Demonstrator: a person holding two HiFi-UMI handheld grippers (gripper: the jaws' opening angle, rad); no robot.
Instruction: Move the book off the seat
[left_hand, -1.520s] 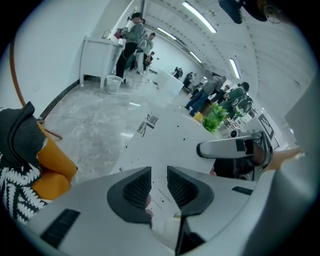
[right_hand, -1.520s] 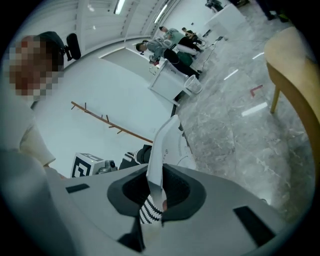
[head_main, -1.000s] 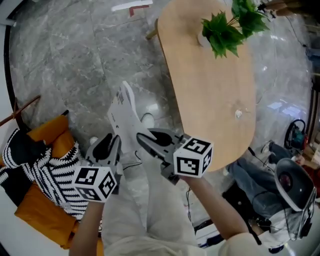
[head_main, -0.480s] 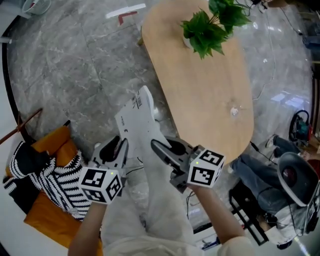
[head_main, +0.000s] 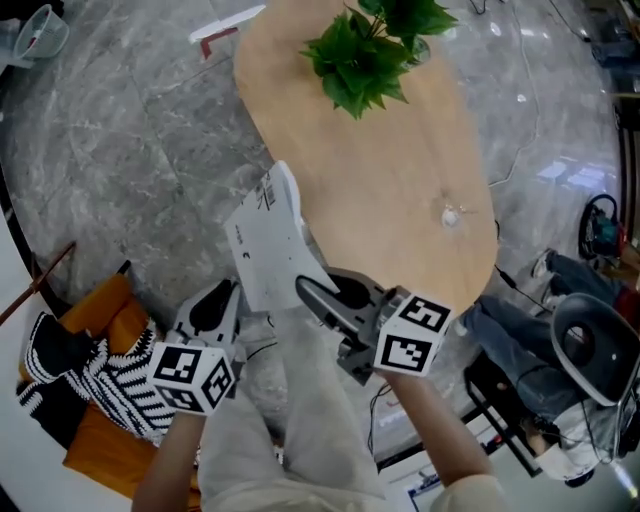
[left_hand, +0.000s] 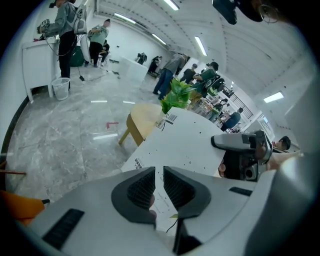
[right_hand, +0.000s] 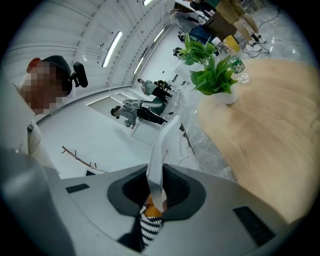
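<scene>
A thin white book (head_main: 262, 238) hangs in the air, tilted, its far end over the near edge of the wooden table (head_main: 400, 170). My right gripper (head_main: 312, 290) is shut on its lower right edge; in the right gripper view the book (right_hand: 162, 142) stands edge-on between the pads of this gripper (right_hand: 156, 192). My left gripper (head_main: 224, 300) sits just left of the book's lower corner. In the left gripper view its jaws (left_hand: 159, 180) stand a narrow gap apart with nothing between them, facing the book's flat cover (left_hand: 185, 145). The orange seat (head_main: 95, 300) lies at the lower left.
A black-and-white striped cloth (head_main: 75, 375) lies on the orange seat. A potted green plant (head_main: 365, 45) stands at the table's far end. Grey marble floor (head_main: 130, 130) lies to the left. An office chair (head_main: 590, 350) and cables are at the lower right.
Both grippers and the book have moved away from the orange seat toward the table; the book's far end now overlaps the table's edge. The right gripper's hold is unchanged.
</scene>
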